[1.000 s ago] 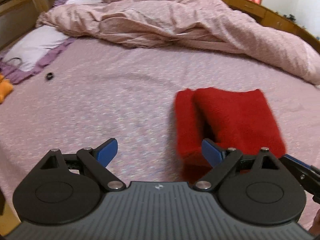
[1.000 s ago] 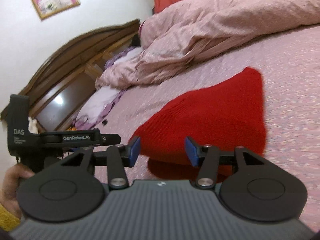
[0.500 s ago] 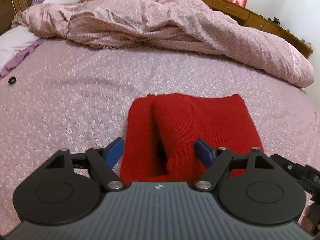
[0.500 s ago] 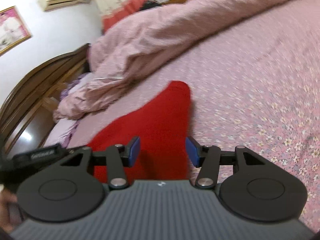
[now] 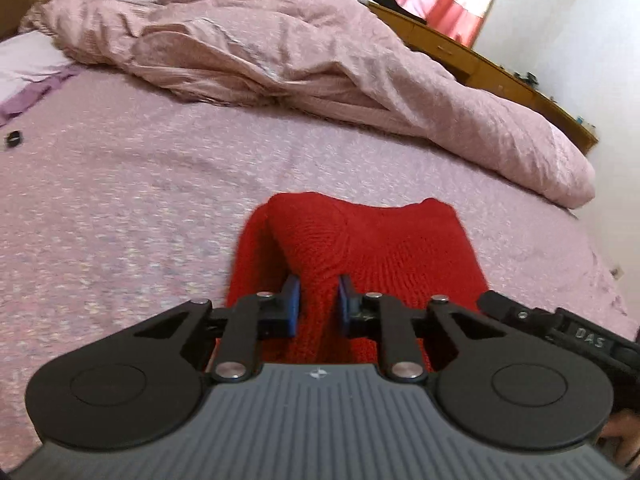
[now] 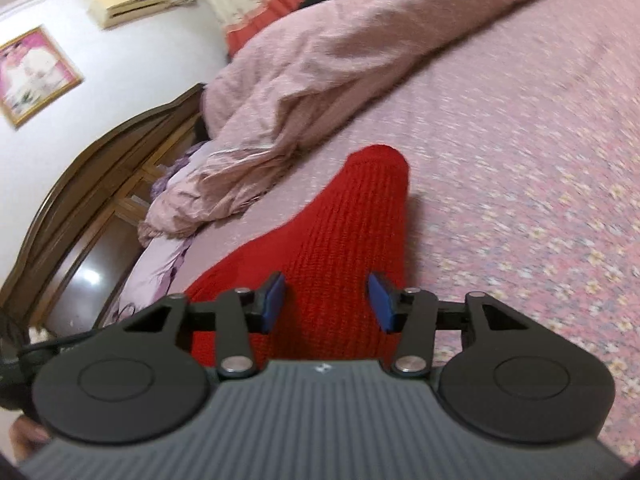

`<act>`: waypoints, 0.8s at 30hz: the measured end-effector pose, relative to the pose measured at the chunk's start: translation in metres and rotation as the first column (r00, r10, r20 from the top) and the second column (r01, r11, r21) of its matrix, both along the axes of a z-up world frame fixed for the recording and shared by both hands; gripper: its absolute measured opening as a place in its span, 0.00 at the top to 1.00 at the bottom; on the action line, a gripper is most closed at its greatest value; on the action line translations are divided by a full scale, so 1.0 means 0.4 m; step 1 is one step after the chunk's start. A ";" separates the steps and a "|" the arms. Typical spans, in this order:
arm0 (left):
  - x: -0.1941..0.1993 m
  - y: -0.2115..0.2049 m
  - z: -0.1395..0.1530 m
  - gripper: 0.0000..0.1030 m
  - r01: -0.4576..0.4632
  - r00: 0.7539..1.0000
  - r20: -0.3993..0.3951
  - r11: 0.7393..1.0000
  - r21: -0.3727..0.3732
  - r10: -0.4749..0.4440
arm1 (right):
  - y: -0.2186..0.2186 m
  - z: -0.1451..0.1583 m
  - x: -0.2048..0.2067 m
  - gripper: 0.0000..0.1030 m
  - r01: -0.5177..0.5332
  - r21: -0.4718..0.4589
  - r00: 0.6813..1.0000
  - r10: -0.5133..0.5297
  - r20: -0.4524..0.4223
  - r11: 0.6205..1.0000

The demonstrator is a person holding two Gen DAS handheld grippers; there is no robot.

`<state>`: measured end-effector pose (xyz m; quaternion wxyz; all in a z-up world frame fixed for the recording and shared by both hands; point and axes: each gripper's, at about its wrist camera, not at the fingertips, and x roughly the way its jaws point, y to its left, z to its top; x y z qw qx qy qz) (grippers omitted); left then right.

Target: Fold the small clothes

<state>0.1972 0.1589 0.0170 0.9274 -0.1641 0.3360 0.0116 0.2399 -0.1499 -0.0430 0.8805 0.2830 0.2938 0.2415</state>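
A red knitted garment (image 5: 384, 248) lies folded on the flowered pink bed sheet (image 5: 120, 200). In the left wrist view my left gripper (image 5: 318, 300) is closing, and its blue pads pinch a raised ridge at the garment's near left edge. In the right wrist view the same red garment (image 6: 360, 216) runs away from me as a narrow strip. My right gripper (image 6: 327, 300) is over its near end. Its jaws are closing with the knit between them, and the pads still stand apart from the cloth. The right gripper's black body (image 5: 580, 332) shows at the left view's right edge.
A rumpled pink duvet (image 5: 280, 52) is heaped across the far side of the bed. A pale purple pillow (image 5: 24, 64) and a small black object (image 5: 14, 138) lie at the left. A dark wooden headboard (image 6: 80, 200) and a wooden ledge (image 5: 480, 60) border the bed.
My left gripper swung over the garment's near left edge and shut from wide open onto a ridge of it. My right gripper moved along the near edge and narrowed a little.
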 end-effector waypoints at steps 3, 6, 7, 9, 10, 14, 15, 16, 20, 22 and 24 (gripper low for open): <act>-0.004 0.025 -0.020 0.78 -0.029 0.999 -0.025 1.000 0.004 0.029 | 0.039 0.024 -0.016 0.59 -0.030 -0.047 0.999 0.032 0.042 0.998; 0.000 0.043 -0.058 0.78 -0.047 0.997 -0.061 0.999 -0.001 0.047 | 0.076 0.026 -0.023 0.59 -0.042 -0.120 0.997 0.050 0.063 0.992; 0.002 0.043 -0.069 0.77 -0.046 0.997 -0.068 0.999 0.003 0.046 | 0.087 0.024 -0.022 0.59 -0.044 -0.144 0.996 0.054 0.066 0.989; 0.005 0.042 -0.083 0.77 -0.040 0.996 -0.073 0.999 0.015 0.041 | 0.098 0.019 -0.020 0.59 -0.045 -0.173 0.996 0.057 0.066 0.984; 0.004 0.040 -0.084 0.77 -0.037 0.997 -0.070 0.999 0.018 0.038 | 0.100 0.016 -0.017 0.59 -0.047 -0.184 0.996 0.060 0.065 0.982; 0.003 0.034 -0.080 0.74 -0.028 0.997 -0.065 0.999 0.035 0.030 | 0.092 0.010 -0.015 0.58 -0.051 -0.192 0.996 0.064 0.064 0.980; 0.003 0.033 -0.079 0.72 -0.030 0.997 -0.064 0.999 0.040 0.032 | 0.090 0.012 -0.016 0.58 -0.054 -0.191 0.996 0.067 0.063 0.980; 0.002 0.030 -0.078 0.68 -0.032 0.997 -0.062 0.999 0.045 0.034 | 0.087 0.015 -0.017 0.56 -0.055 -0.189 0.996 0.068 0.063 0.980; -0.006 0.034 -0.072 0.47 -0.052 0.997 -0.057 0.997 0.065 0.055 | 0.065 0.023 -0.025 0.32 -0.035 -0.155 0.998 0.042 0.046 0.987; -0.011 0.043 -0.074 0.36 -0.065 0.996 -0.057 0.996 0.060 0.068 | 0.039 0.018 -0.033 0.21 0.003 -0.103 1.000 0.000 0.030 0.995; -0.012 0.055 -0.082 0.33 -0.072 0.995 -0.064 0.997 0.033 0.074 | 0.018 0.009 -0.035 0.20 -0.002 -0.058 1.000 0.003 0.008 0.998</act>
